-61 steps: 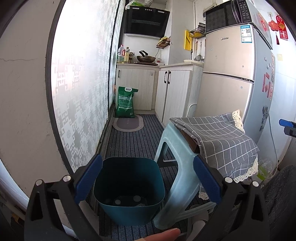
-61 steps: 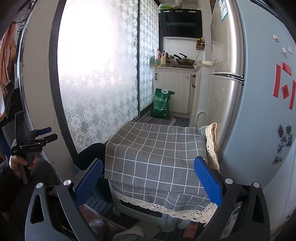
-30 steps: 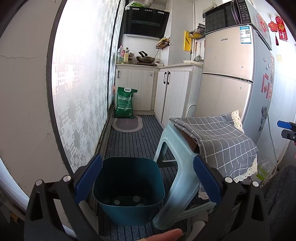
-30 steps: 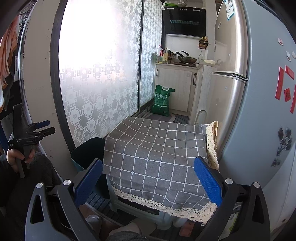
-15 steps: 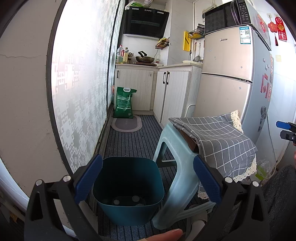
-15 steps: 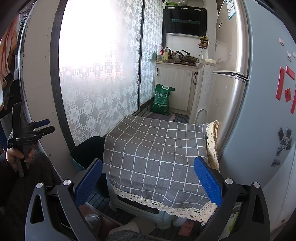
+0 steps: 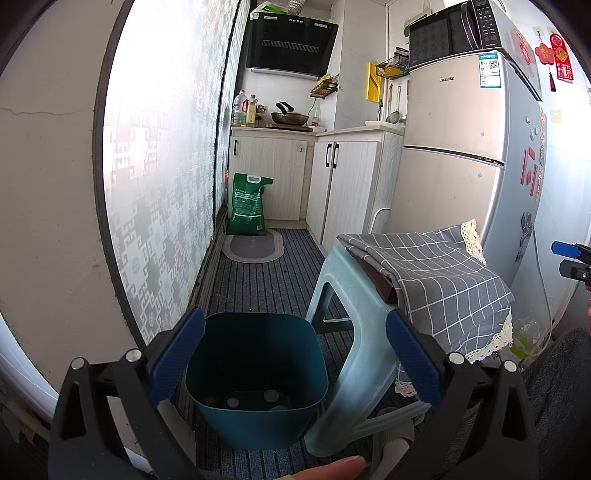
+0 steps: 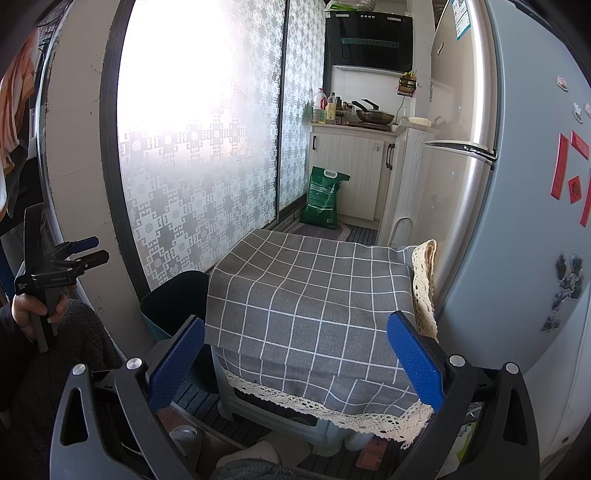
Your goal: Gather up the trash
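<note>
Left wrist view: we hold the left gripper [image 7: 294, 360] wide over the teal bin [image 7: 256, 373]; our right gripper [image 8: 295, 363] gapes wide, holding nothing, before the checked cloth [image 8: 310, 295].

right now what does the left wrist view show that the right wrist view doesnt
Only the left wrist view shows inside the teal trash bin, the pale stool's leg and the microwave on the fridge. Only the right wrist view shows the left gripper from outside, held in a hand, jaws open. Both show the checked cloth, green bag and wok.
</note>
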The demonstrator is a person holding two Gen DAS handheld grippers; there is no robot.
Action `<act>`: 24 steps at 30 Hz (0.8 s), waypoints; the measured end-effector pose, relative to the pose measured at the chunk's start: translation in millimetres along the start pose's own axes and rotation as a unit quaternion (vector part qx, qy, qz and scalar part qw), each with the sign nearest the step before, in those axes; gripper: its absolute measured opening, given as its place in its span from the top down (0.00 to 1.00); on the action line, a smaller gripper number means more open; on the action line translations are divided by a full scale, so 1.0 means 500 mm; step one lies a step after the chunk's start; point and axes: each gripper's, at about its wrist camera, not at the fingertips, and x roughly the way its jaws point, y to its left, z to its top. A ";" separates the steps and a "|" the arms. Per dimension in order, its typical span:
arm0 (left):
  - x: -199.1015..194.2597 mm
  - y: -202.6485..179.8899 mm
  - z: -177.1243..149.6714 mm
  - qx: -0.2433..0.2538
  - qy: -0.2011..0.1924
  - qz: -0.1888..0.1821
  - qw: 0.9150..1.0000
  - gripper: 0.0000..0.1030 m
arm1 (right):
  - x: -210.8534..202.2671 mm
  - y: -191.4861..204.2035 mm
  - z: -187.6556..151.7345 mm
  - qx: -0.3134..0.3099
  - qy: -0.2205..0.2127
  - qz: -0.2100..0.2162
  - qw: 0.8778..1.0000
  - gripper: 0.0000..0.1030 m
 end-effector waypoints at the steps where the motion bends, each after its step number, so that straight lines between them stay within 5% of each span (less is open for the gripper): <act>1: 0.000 0.000 0.000 0.000 0.000 0.000 1.000 0.03 | 0.000 0.000 0.000 0.000 0.000 0.000 1.000 0.03; 24: 0.000 0.000 0.000 0.002 0.002 -0.001 1.000 0.03 | 0.001 -0.002 -0.003 -0.001 0.002 0.001 1.000 0.03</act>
